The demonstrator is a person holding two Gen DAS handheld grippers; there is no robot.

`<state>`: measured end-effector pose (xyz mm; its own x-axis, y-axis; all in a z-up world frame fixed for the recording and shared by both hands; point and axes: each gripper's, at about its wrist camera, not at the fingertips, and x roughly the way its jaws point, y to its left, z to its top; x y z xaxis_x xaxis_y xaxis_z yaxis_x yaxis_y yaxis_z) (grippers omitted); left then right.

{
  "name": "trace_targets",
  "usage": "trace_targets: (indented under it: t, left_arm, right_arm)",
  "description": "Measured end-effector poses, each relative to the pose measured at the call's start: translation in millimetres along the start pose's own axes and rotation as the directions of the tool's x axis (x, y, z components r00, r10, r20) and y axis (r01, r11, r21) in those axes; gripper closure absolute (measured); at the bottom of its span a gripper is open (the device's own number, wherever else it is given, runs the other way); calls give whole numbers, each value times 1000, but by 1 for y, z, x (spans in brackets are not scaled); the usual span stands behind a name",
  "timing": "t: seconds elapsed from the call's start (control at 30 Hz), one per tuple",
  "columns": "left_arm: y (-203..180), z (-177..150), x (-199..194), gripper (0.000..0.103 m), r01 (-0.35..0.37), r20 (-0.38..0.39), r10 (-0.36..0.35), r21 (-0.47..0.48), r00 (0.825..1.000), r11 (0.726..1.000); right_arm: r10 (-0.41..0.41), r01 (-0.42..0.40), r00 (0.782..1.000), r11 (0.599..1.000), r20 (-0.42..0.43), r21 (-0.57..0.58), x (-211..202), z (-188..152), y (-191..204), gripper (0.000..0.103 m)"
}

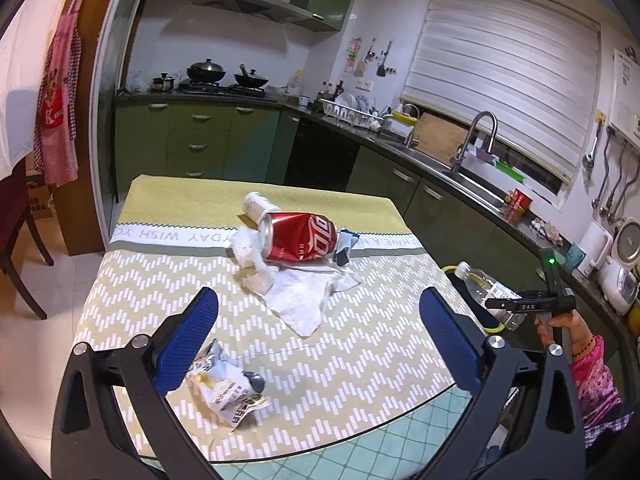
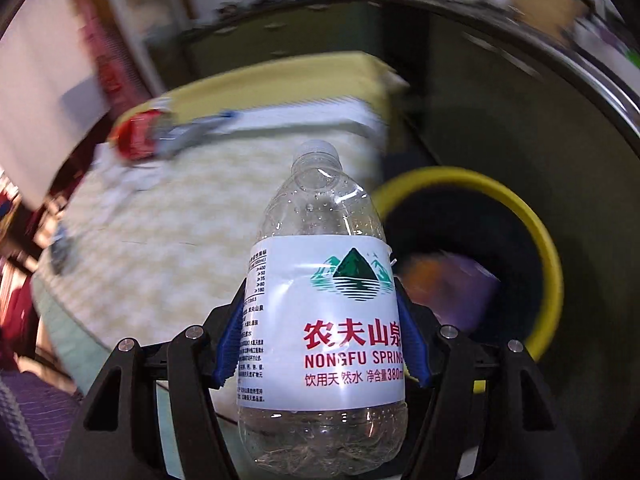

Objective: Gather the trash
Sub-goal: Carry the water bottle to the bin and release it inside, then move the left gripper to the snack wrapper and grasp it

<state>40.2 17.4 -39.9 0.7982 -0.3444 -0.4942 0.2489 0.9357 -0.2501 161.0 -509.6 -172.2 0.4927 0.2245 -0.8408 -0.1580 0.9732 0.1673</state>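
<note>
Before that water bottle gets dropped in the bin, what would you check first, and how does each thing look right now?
1. Right hand-held gripper shut on the water bottle: ok.
2. Bottle cap on: ok.
3. Bottle over the yellow-rimmed bin: not ok, the bin's mouth lies to the right of it.
4. Room left in the bin: cannot tell, too blurred.
5. Left hand-held gripper open and empty: ok.
6. Table cleared: not ok, red can, tissues and wrapper remain.
</note>
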Motion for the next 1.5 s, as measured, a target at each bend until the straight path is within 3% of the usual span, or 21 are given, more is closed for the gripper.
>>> trace_targets:
  t: [0.2, 0.43, 0.57, 0.7, 1.0, 1.5]
  left_arm:
    - [-11, 3, 9, 7, 9, -9, -8, 16, 1000, 1000]
    - [-25, 5, 17, 7, 18, -30, -16, 56, 999, 998]
    - [-26, 6, 19, 7, 22, -32, -21, 52, 999, 998]
    - [-27, 4, 20, 7, 20, -42, -17, 58, 999, 998]
    - [-21, 2, 22, 7, 8, -50, -6, 49, 999, 999]
    - [21, -24, 28, 7, -72, -135, 73, 14, 988, 997]
  right_arm:
    - [-54, 59, 995, 996, -84, 65, 10, -17, -46, 38]
    - [-83, 100, 984, 990, -157, 101, 19, -28, -69, 38]
    - [-73, 93, 986, 987, -151, 129, 26, -22, -73, 38]
    - [-63, 83, 991, 981, -118, 173, 26, -20, -78, 26]
    - [-72, 77, 997, 972, -31, 223, -5, -20, -81, 26]
    - [37, -55, 992, 987, 118, 154, -56, -36, -16, 24]
